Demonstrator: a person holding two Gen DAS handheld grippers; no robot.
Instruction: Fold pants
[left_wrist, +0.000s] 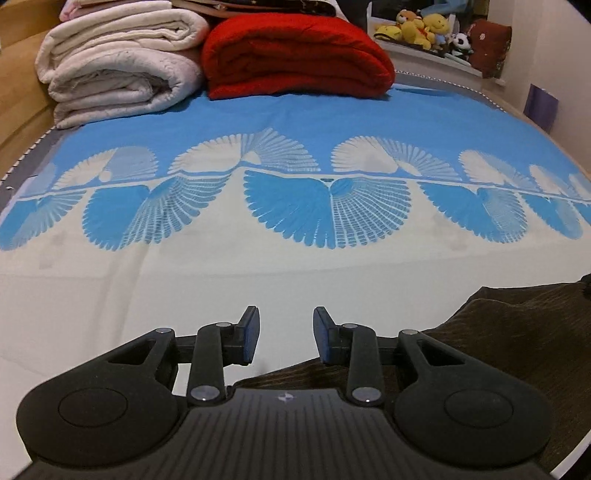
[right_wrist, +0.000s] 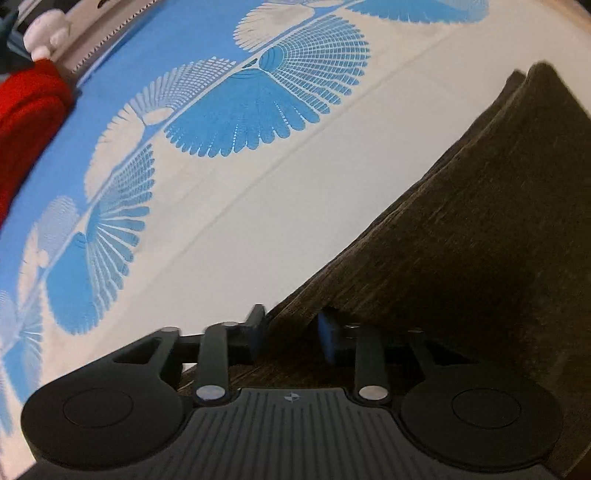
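On the bed sheet (left_wrist: 184, 288), dark brown pants (right_wrist: 461, 240) lying folded at the near right. Left gripper (left_wrist: 284, 339) jaws parted, holding nothing; right gripper (right_wrist: 291, 338) jaws apart around the pants' edge.

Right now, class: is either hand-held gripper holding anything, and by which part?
No. The left hand-held gripper is open over the sheet, beside the pants. The right hand-held gripper is open around the pants' edge, not yet clamped.
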